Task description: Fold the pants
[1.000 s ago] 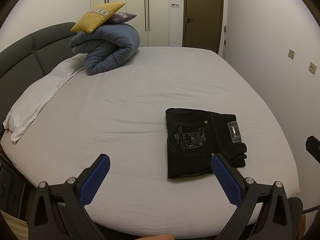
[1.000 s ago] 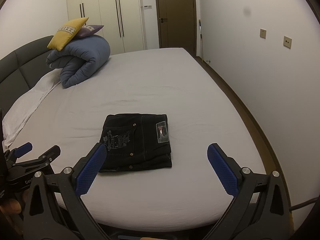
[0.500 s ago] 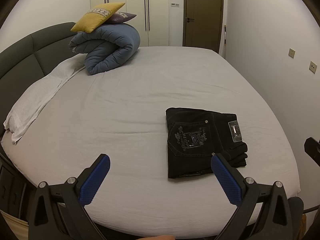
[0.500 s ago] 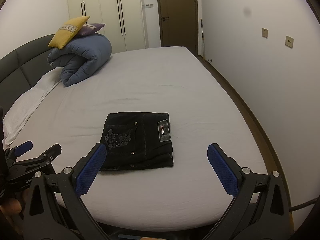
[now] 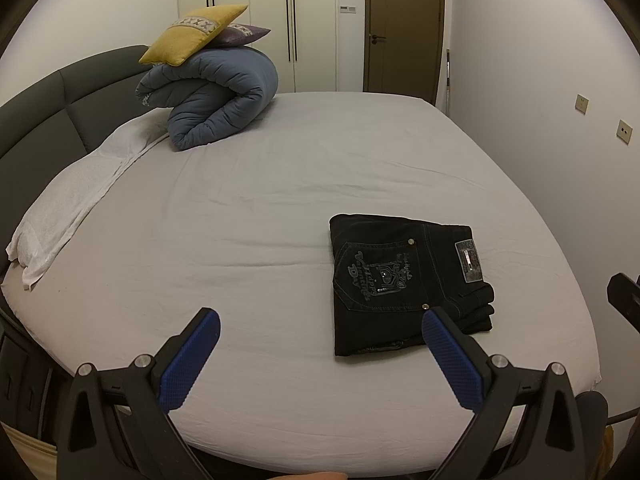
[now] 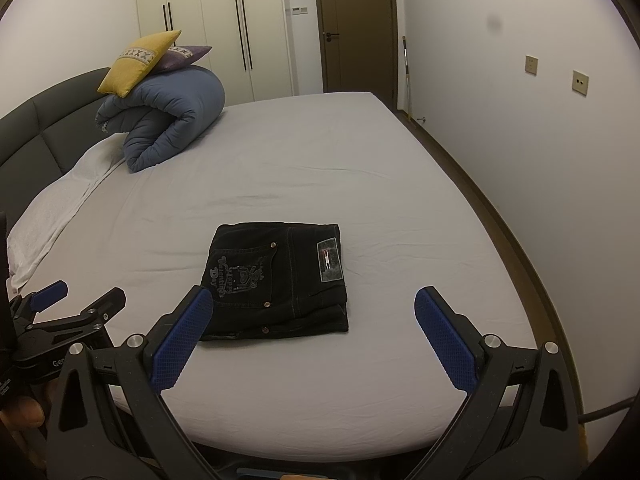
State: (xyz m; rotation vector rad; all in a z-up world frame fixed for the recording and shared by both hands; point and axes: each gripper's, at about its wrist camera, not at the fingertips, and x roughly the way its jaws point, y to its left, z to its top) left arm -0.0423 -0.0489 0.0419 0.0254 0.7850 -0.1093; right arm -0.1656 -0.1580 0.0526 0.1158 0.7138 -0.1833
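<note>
I see black jeans (image 6: pixel 276 280) folded into a compact rectangle, back pocket and waistband patch facing up, on the grey bed sheet (image 6: pixel 320 168). My right gripper (image 6: pixel 312 312) hangs spread wide, clear of the jeans. My left gripper (image 6: pixel 76 300) sits well left of the jeans.

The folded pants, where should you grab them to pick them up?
Probably the near edge of the pants, coming in low from the foot of the bed. The stacked layers end there, facing both open tools, so one pinch could catch them all.
</note>
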